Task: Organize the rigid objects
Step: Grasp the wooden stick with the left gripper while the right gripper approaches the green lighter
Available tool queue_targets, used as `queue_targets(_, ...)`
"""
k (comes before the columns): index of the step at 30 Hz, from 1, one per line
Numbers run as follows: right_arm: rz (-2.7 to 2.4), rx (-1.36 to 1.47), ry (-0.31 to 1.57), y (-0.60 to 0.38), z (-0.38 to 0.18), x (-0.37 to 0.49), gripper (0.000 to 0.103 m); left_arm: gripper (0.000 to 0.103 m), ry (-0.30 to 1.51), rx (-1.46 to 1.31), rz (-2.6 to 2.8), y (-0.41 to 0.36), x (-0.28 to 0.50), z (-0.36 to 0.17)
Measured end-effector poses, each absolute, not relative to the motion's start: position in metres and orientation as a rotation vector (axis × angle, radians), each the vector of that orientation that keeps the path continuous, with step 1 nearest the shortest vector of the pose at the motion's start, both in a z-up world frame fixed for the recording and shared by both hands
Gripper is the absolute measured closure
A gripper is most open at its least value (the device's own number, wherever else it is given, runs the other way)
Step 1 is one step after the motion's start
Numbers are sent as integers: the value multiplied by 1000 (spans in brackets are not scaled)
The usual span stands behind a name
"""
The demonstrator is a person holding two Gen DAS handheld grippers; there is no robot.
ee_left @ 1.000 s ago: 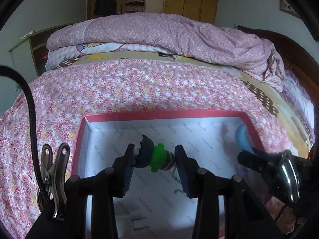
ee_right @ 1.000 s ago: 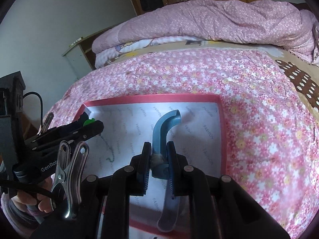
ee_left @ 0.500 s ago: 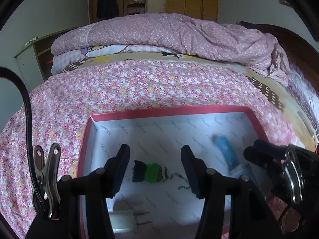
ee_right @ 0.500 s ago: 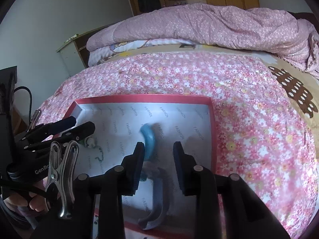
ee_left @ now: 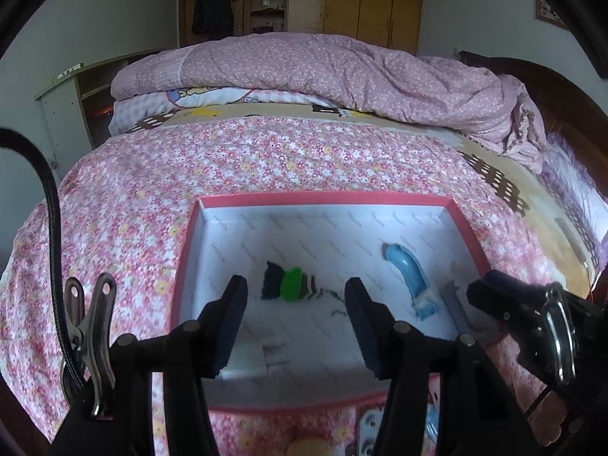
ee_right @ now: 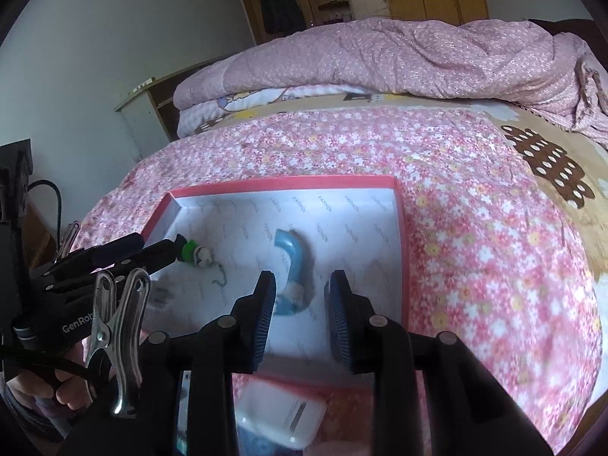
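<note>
A red-rimmed box [ee_left: 323, 200] with a white lining lies on the flowered bed cover; it also shows in the right wrist view [ee_right: 288, 184]. A small green and dark toy with a chain [ee_left: 290, 285] lies in it at the left, also seen in the right wrist view [ee_right: 190, 251]. A curved blue tool [ee_left: 408, 273] lies in it at the right, also in the right wrist view [ee_right: 292, 262]. My left gripper [ee_left: 296, 323] is open and empty, above the box's near part. My right gripper [ee_right: 300, 315] is open and empty, just short of the blue tool.
A white block [ee_left: 247, 357] lies in the box's near left corner. A white charger-like object [ee_right: 281, 418] lies on the bed in front of the box. A folded pink quilt [ee_left: 323, 72] lies across the far side of the bed. A cabinet [ee_left: 72, 102] stands at the left.
Both grippers opened, let go of the toy and the blue tool, and drew back toward the near side. Both things now lie in the box.
</note>
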State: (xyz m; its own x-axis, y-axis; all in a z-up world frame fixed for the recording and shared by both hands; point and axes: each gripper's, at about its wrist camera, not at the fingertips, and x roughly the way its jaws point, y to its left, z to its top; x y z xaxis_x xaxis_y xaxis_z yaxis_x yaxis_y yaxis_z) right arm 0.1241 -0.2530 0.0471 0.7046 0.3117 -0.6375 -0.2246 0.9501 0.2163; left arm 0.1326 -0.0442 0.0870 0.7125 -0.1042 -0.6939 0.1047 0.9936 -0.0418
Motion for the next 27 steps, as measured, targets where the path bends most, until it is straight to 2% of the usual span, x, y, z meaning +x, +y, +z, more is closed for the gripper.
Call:
queue_targets(18, 322, 135, 751, -253, 33, 45, 72, 47, 790, -23, -145, -25, 63, 82)
queue_targets(27, 319, 154, 767, -255, 18, 16, 72, 46, 827, -33, -137, -10, 34, 60)
